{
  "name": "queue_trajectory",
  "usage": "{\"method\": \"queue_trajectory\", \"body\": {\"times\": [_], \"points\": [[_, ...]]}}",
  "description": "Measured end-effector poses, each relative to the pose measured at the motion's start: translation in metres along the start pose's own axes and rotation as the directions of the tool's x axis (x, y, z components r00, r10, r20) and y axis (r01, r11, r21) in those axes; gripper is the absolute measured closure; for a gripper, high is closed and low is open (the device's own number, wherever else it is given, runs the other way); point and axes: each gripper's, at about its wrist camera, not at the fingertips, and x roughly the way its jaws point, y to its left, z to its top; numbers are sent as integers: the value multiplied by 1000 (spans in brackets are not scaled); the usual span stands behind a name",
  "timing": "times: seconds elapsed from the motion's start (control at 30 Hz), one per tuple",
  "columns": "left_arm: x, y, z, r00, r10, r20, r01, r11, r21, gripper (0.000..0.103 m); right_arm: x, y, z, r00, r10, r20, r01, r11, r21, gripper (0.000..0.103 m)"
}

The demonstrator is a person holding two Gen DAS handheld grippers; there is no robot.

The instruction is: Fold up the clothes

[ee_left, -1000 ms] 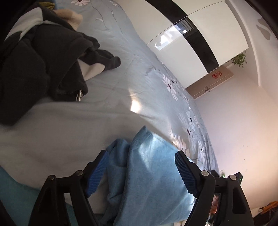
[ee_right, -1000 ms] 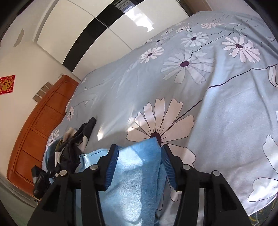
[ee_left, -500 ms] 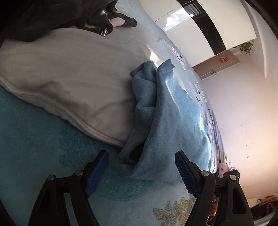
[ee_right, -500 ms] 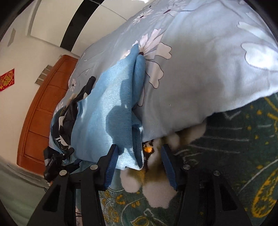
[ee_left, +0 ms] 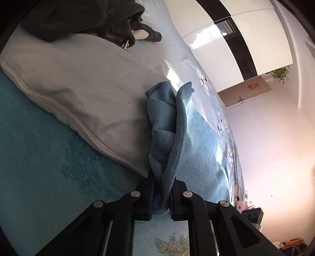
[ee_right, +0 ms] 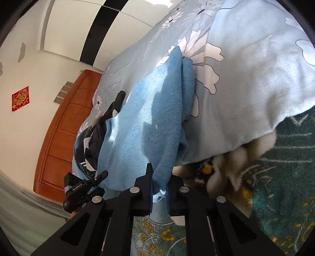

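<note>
Your bed [ee_left: 82, 82], under a pale blue duvet printed with white flowers [ee_right: 256, 74], fills most of both views, and its edge hangs over a teal patterned carpet [ee_left: 39, 157]. The light blue fleece garment [ee_right: 141, 122] lies draped across the duvet and down over the bed's edge, bunched into folds along its near hem. A heap of dark clothes [ee_left: 78, 17] sits farther back on the bed, apart from the blue garment in the left wrist view.

Your left gripper [ee_left: 161, 194] has just been closing, and its jaws now pinch a thick fold of the blue garment's hem at the bed's edge. Your right gripper [ee_right: 159, 192] has also just been closing and is clenched on another part of that hem, with cloth squeezed between the pads. From the right wrist view you can see the left gripper's black body low at the garment's far corner.
</note>
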Motion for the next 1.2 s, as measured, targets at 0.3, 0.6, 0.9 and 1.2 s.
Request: {"method": "queue_trajectory", "body": {"times": [0.3, 0.6, 0.9, 1.2], "points": [[-65, 6, -64, 1000, 12, -9, -12, 999, 32, 91, -44, 27, -50, 1000, 1, -19, -3, 997, -79, 94], [-102, 22, -117, 998, 58, -22, -55, 994, 98, 91, -69, 20, -103, 999, -1, -51, -3, 997, -76, 94], [-102, 57, -141, 994, 82, -67, -77, 994, 76, 87, -57, -8, -116, 988, -104, -114, 95, 992, -80, 94], [-123, 14, -99, 978, 204, 31, -205, 948, 243, 69, -79, 3, -94, 976, -218, -4, 212, 955, -208, 78]]}}
